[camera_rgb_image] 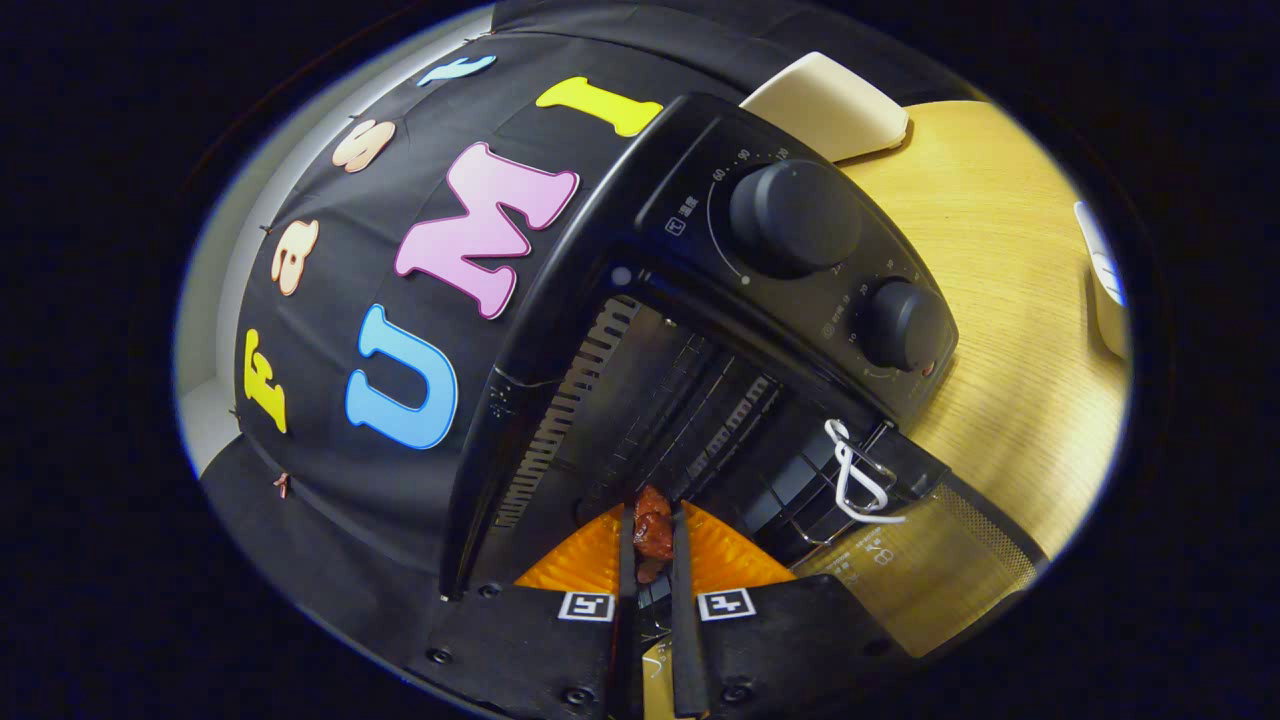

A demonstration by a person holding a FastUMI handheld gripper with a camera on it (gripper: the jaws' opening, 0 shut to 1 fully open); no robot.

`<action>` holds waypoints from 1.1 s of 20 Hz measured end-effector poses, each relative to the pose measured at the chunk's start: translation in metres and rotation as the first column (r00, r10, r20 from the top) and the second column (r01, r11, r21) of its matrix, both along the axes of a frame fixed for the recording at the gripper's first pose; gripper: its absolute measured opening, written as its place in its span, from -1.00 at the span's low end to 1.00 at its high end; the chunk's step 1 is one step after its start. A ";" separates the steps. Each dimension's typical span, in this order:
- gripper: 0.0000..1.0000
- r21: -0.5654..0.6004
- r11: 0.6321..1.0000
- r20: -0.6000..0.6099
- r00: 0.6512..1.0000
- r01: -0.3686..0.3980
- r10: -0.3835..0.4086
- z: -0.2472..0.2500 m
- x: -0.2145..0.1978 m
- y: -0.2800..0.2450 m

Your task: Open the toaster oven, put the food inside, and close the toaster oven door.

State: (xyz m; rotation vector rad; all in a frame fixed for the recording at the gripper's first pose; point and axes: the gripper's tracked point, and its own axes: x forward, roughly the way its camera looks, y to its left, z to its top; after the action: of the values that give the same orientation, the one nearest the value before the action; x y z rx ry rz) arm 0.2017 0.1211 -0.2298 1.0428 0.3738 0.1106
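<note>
The black toaster oven (700, 260) stands on a wooden table with its glass door (930, 570) swung down open. Its dark cavity and wire rack (690, 420) lie just beyond my fingers. My gripper (652, 545) is shut on a reddish-brown piece of food (652, 528), which sits between the two orange-backed fingers (625, 560) at the mouth of the cavity. The whole scene appears rolled to one side, so the gripper is held tilted. A white cord loop (850, 475) hangs at the door's hinge corner.
Two round knobs (795, 215) sit on the oven's control panel. Light wooden tabletop (1000, 300) spreads past the oven, with a cream-coloured object (835, 105) behind it and a white object (1105, 280) at the table's far side.
</note>
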 end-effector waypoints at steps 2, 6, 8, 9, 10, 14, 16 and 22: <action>-0.60 -0.066 0.998 -0.007 1.000 0.008 -0.008 -0.003 -0.001 -0.002; 0.19 -0.215 0.977 0.034 0.999 -0.013 0.021 0.009 -0.010 -0.008; 0.75 -0.308 0.951 0.046 0.998 -0.032 0.048 0.011 -0.017 -0.009; 0.78 -0.353 0.935 0.053 0.997 -0.042 0.064 0.013 -0.025 -0.008; 0.85 -0.396 0.917 0.054 0.995 -0.057 0.086 0.018 -0.033 -0.007; 0.96 -0.502 0.856 0.021 0.988 -0.123 0.154 0.017 -0.059 0.001; 0.96 -0.539 0.824 -0.020 0.981 -0.173 0.193 0.016 -0.077 0.003; 0.96 -0.657 0.698 -0.122 0.954 -0.284 0.273 0.023 -0.126 -0.007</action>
State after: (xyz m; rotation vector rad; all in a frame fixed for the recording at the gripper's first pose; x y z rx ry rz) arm 0.0761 0.1138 -0.2066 0.2556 0.5355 0.2230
